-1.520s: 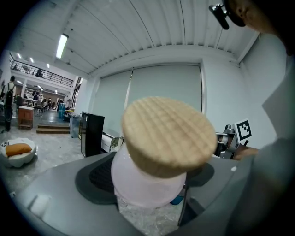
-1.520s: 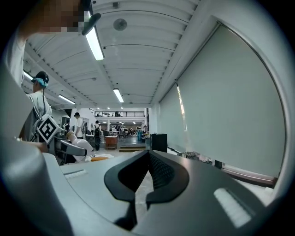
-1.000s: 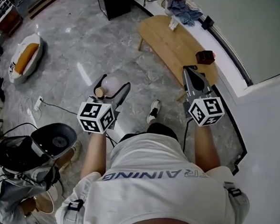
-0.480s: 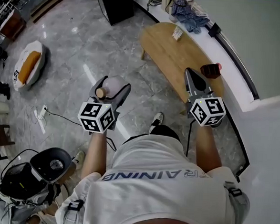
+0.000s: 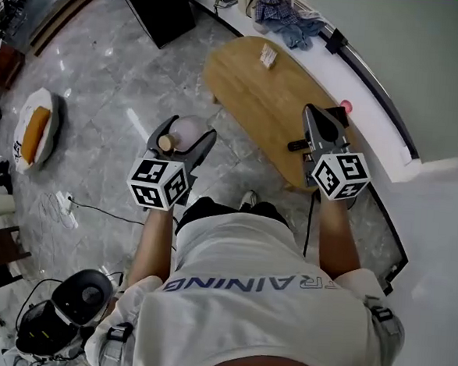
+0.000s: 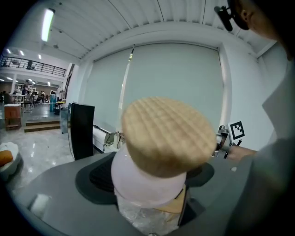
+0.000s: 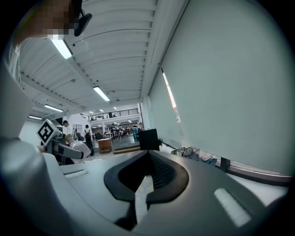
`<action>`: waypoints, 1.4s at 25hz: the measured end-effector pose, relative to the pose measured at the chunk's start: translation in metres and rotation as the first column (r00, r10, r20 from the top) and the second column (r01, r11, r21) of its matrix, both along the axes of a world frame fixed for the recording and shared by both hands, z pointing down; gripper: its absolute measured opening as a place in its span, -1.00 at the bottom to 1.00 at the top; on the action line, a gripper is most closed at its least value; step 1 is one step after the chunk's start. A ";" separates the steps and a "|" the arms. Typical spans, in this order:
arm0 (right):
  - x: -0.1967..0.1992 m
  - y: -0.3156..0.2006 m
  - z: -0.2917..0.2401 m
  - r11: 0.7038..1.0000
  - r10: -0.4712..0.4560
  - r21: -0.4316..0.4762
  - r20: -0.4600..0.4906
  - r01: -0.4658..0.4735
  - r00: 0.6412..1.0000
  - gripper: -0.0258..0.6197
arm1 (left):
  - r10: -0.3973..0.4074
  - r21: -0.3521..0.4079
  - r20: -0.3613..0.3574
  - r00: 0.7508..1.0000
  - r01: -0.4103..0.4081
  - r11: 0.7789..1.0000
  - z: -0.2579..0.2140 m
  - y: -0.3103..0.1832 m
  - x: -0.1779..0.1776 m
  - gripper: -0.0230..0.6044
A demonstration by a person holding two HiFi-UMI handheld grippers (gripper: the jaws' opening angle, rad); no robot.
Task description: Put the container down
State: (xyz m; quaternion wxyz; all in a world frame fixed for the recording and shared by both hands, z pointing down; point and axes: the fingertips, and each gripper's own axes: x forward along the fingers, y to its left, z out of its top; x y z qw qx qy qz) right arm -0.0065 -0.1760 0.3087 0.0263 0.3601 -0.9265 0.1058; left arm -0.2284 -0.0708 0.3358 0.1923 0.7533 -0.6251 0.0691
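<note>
A pale pink container (image 5: 190, 129) with a round cork lid (image 5: 166, 143) lies on its side between the jaws of my left gripper (image 5: 185, 134), held in the air over the marble floor just left of the wooden table (image 5: 251, 90). In the left gripper view the cork lid (image 6: 166, 136) fills the middle, with the pink body (image 6: 143, 186) behind it and my left gripper (image 6: 152, 184) shut on it. My right gripper (image 5: 315, 115) hangs over the table's near right end. Its jaws are closed on nothing, as seen at my right gripper (image 7: 147, 159) in its own view.
A small card (image 5: 267, 56) lies on the table. Clothes (image 5: 279, 8) lie on the window ledge behind it. A black cabinet (image 5: 157, 5) stands at the far left of the table. A white and orange cushion (image 5: 34, 129), a power strip (image 5: 63, 203) and black gear (image 5: 67, 316) are on the floor at left.
The person has stepped toward the table, which now lies under the right gripper. The dark red object on it is now mostly hidden behind that gripper. Both grippers keep their pose and grip.
</note>
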 end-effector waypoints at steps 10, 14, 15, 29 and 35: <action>0.052 -0.068 0.020 0.983 0.173 -0.058 -0.038 -0.175 0.984 -0.88 | 0.195 -0.018 -0.049 0.980 -0.196 0.980 0.014 -0.127 0.041 0.37; 0.066 -0.088 0.030 0.952 0.294 -0.069 -0.075 -0.299 0.953 -0.88 | 0.318 -0.035 -0.066 0.946 -0.321 0.946 0.029 -0.177 0.051 0.37; 0.066 -0.095 0.032 0.942 0.324 -0.070 -0.083 -0.330 0.942 -0.88 | 0.346 -0.039 -0.070 0.936 -0.349 0.936 0.033 -0.190 0.050 0.37; 0.046 -0.165 0.094 0.772 0.586 -0.176 -0.176 -0.611 0.791 -0.88 | 0.619 -0.171 0.023 0.785 -0.607 0.776 0.119 -0.335 0.016 0.37; 0.043 -0.189 0.145 0.765 0.570 -0.247 -0.169 -0.595 0.804 -0.88 | 0.635 -0.255 0.032 0.772 -0.608 0.752 0.171 -0.343 0.026 0.37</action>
